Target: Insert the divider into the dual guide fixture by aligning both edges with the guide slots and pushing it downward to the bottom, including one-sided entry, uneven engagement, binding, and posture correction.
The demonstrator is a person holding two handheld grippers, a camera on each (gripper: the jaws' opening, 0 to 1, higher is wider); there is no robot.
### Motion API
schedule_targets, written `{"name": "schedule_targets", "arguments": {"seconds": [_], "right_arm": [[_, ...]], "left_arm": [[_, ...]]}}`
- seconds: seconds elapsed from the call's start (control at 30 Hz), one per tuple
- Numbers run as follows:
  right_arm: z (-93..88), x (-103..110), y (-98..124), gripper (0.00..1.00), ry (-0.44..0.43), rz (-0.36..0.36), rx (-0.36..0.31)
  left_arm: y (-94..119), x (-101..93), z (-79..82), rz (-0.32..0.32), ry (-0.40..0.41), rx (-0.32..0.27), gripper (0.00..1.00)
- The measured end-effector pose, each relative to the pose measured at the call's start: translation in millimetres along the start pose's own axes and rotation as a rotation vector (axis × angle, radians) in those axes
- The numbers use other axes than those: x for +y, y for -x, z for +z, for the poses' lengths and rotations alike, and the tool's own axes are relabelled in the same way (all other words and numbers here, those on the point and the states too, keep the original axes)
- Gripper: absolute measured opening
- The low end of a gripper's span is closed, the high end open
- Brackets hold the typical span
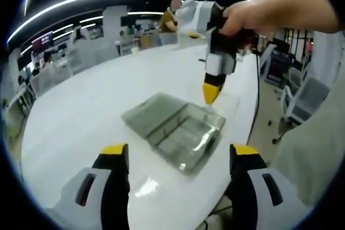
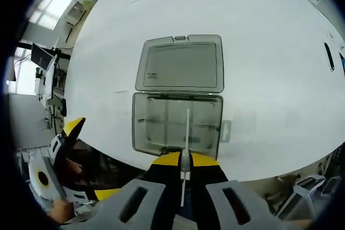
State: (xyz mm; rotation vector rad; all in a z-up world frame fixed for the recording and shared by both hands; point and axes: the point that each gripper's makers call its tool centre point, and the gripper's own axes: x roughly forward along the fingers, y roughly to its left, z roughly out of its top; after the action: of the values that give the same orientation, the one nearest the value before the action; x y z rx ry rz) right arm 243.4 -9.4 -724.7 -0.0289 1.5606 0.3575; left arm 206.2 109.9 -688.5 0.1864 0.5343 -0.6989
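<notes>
My right gripper [image 2: 182, 161] hangs over the near end of the clear box [image 2: 177, 124], its yellow-tipped jaws drawn in close on the thin clear divider [image 2: 186, 133], which I hold edge-on. In the right gripper view the divider runs as a pale line from between my jaws out across the open tray, roughly over its middle. Whether its lower edge has entered any guide slot I cannot tell; the plastic is too transparent to judge.

The box lies open on the white table [image 2: 269, 52], near the table's edge, with its hinged lid [image 2: 180, 64] folded flat on the far side, touching the tray along the hinge.

In the left gripper view my right gripper [image 1: 211, 94] comes down from above, my hand [image 1: 275, 13] wrapped round its body, its yellow tip poised just above the far side of the box [image 1: 175, 130]. My left gripper [image 1: 180, 157] is held back from the box, jaws spread wide, with nothing between them.

In the right gripper view my left gripper [image 2: 73, 127] shows beyond the table edge, well apart from the box.
</notes>
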Motion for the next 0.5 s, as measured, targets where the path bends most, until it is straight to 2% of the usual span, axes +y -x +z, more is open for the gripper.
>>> {"name": "schedule_targets", "arguments": {"seconds": [0.17, 0.3, 0.5], "right_arm": [[3.1, 3.3, -2.1, 0.00, 0.002, 0.004, -0.003], [5.6, 4.4, -5.1, 0.00, 0.007, 0.006, -0.003], [7.1, 6.0, -8.6, 0.00, 0.008, 0.010, -0.006]], "left_arm": [[-0.4, -1.0, -1.6, -0.004, 0.000, 0.003, 0.76], [-0.7, -3.5, 0.8, -0.014, -0.017, -0.022, 0.78], [-2.0, -6.6, -0.6, -0.023, -0.015, -0.016, 0.81]]}}
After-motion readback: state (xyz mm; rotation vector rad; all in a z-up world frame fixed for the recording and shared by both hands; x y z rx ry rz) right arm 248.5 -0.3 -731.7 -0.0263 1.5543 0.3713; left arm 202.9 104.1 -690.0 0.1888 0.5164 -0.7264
